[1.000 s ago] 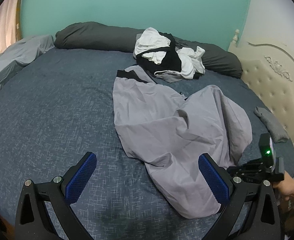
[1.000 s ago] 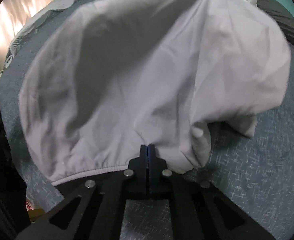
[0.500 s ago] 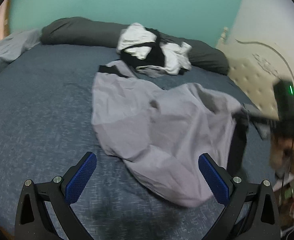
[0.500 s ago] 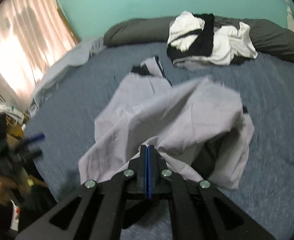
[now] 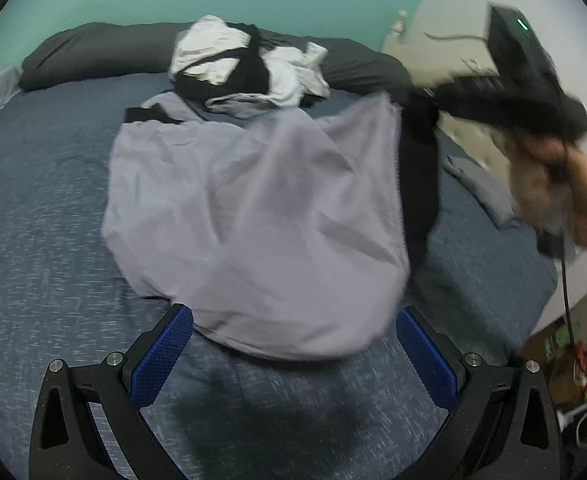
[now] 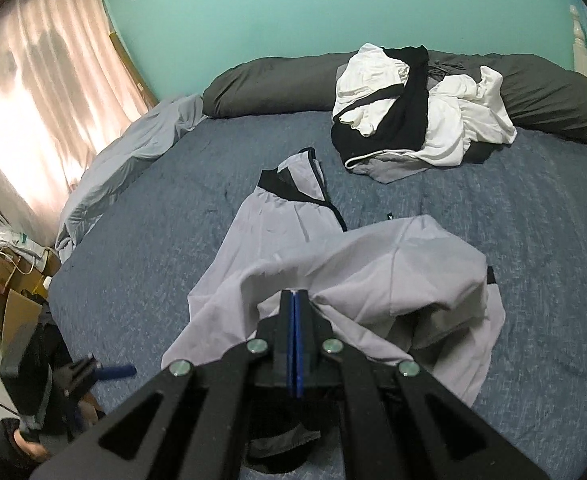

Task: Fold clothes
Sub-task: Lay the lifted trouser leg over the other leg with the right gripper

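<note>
Count: one light grey garment (image 6: 333,272) with black trim spread mid-bed, one pile of black and white clothes (image 6: 417,112) at 12 o'clock against one long dark pillow (image 6: 277,84), one small grey item (image 5: 477,184) at 3 o'clock near the bed edge.

Right hand-held gripper (image 6: 295,300): jaws fully closed, pinching a fold of the grey garment, cloth lifted off the bed (image 6: 533,240). Left hand-held gripper (image 5: 293,356): jaws wide apart, nothing between the pads, garment hem just ahead of them.

Only the left view shows the headboard (image 5: 425,64) and the small grey item. Only the right view shows the curtain (image 6: 33,92) and floor clutter at 9 o'clock.

Open bedspread lies left and right of the garment.
</note>
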`<action>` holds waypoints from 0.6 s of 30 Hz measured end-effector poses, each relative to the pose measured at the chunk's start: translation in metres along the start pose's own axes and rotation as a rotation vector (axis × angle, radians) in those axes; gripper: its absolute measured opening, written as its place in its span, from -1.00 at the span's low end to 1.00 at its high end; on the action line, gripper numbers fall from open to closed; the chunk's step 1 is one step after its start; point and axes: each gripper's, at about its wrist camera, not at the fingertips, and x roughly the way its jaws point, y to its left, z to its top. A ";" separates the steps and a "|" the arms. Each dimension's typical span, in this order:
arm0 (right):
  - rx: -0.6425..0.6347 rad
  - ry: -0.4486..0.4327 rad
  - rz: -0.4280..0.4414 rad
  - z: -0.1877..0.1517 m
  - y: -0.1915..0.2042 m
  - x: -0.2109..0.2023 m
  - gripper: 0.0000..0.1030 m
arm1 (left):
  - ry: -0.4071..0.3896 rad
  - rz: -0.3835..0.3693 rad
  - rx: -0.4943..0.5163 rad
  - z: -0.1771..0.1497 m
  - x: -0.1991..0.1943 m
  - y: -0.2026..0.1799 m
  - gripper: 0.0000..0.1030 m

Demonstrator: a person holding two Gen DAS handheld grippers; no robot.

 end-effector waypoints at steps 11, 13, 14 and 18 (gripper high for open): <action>0.022 0.004 0.006 0.003 -0.009 0.000 -0.99 | 0.109 0.038 0.040 -0.020 0.044 -0.003 0.48; 0.026 0.003 0.009 0.002 -0.010 -0.001 -0.99 | 0.120 0.038 0.033 -0.022 0.052 -0.002 0.31; 0.029 0.003 0.010 0.002 -0.010 -0.002 -0.99 | 0.118 0.044 0.017 -0.021 0.054 0.001 0.23; 0.021 0.005 0.012 -0.001 -0.010 -0.005 -0.99 | 0.098 0.063 -0.010 -0.014 0.059 0.008 0.04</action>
